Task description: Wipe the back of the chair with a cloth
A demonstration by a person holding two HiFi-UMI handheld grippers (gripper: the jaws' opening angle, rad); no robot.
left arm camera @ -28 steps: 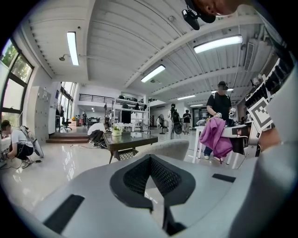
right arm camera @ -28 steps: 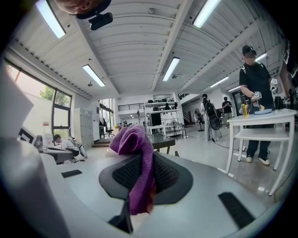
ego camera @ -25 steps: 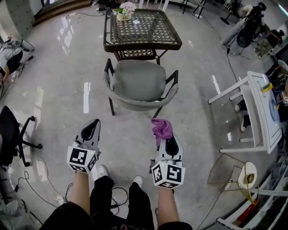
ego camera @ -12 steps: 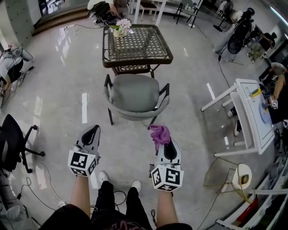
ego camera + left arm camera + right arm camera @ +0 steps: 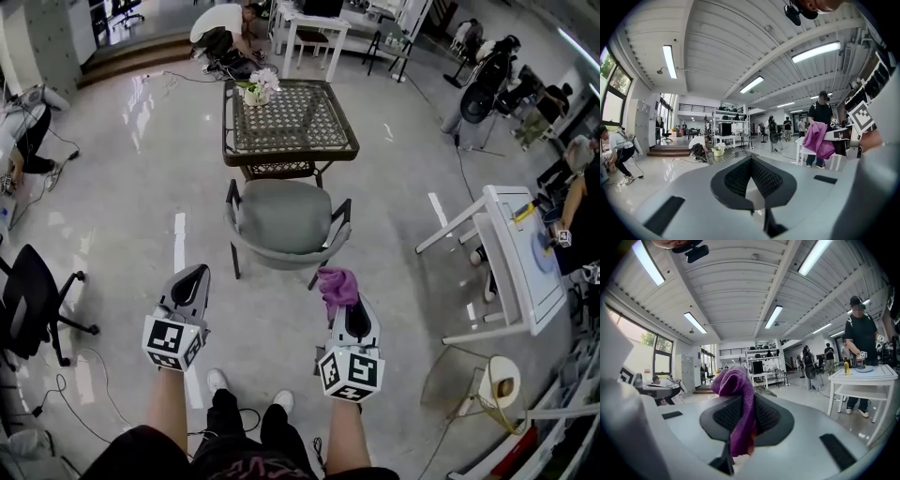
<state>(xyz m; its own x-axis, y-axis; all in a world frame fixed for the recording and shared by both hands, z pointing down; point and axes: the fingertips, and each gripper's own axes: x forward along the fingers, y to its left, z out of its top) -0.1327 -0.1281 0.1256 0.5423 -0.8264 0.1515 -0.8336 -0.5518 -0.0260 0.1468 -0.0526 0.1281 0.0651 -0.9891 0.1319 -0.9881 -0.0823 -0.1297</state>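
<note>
The right tongs clamp the purple cloth; the left tongs are together, empty. The chair stands at 12 o'clock, well apart.

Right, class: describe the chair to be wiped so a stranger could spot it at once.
Find the dark lattice-top table mid-floor, with a flower pot on it. The chair stands at the table's near side. Unlike the black office chair at far left, it has a rounded grey shell and dark legs.

The front legs of the chair seem hidden under its seat and the table.
</note>
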